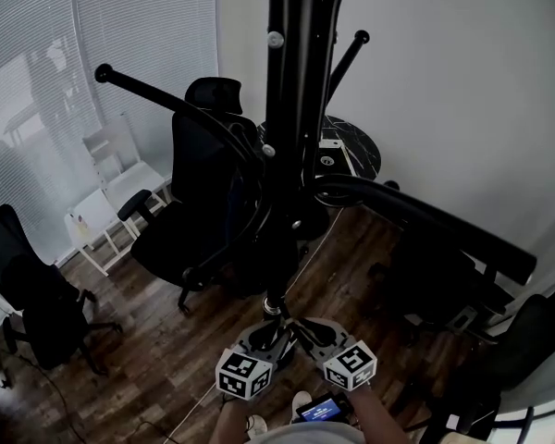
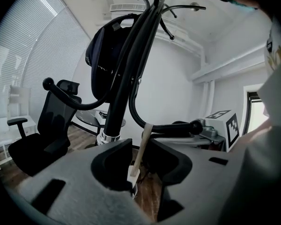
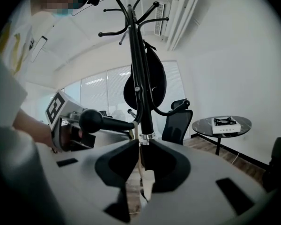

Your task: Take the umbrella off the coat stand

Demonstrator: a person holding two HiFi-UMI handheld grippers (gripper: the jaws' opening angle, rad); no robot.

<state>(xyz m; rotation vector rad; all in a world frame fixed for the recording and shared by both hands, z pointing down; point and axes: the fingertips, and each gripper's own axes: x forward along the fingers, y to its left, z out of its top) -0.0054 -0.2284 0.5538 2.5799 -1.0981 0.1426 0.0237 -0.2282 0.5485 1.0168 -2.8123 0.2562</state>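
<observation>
Looking down from the head, the black coat stand [image 1: 277, 81] rises right in front, its knobbed hooks spreading overhead. A black office chair [image 1: 199, 155] sits behind it on the left and a round dark table [image 1: 356, 151] behind it on the right. The left gripper [image 1: 270, 339] and right gripper [image 1: 307, 333] are held low at the pole, tips angled in towards each other.

In the left gripper view, the jaws are drawn close on a beige strap [image 2: 143, 139]. It hangs from a knob-ended hook [image 2: 178, 128], and its white end sits in the hollow between the jaws. A dark rounded bundle [image 2: 107, 50] hangs high on the stand, well above both grippers. Whether it is the umbrella cannot be told.

In the right gripper view, these jaws also pinch the strap, just under a chrome ring [image 3: 146, 136] on the pole.
</observation>
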